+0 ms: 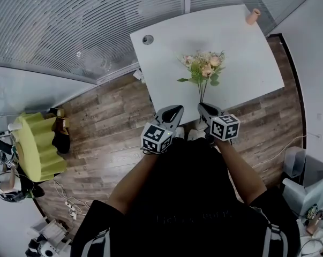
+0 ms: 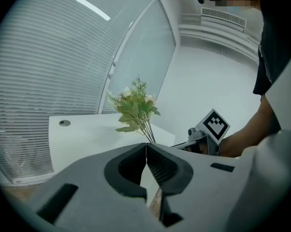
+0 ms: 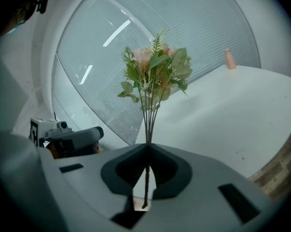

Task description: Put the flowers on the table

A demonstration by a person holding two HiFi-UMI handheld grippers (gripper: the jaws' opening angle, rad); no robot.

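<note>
While the right gripper (image 3: 147, 146) pinches the thin dark stems (image 3: 149, 124) of the small bouquet of pale pink flowers and green leaves (image 3: 155, 66), the bunch stands upright over the near edge of the white counter (image 1: 231, 42). The left gripper (image 2: 146, 145) sits just beside it, jaws pressed together on nothing. The bouquet looks light but top-heavy, with wiry stems and soft heads that would crush easily. The right place to hold it is low on the bundled stems. Set down upright it would likely tip, so laying it on its side seems safer.
</note>
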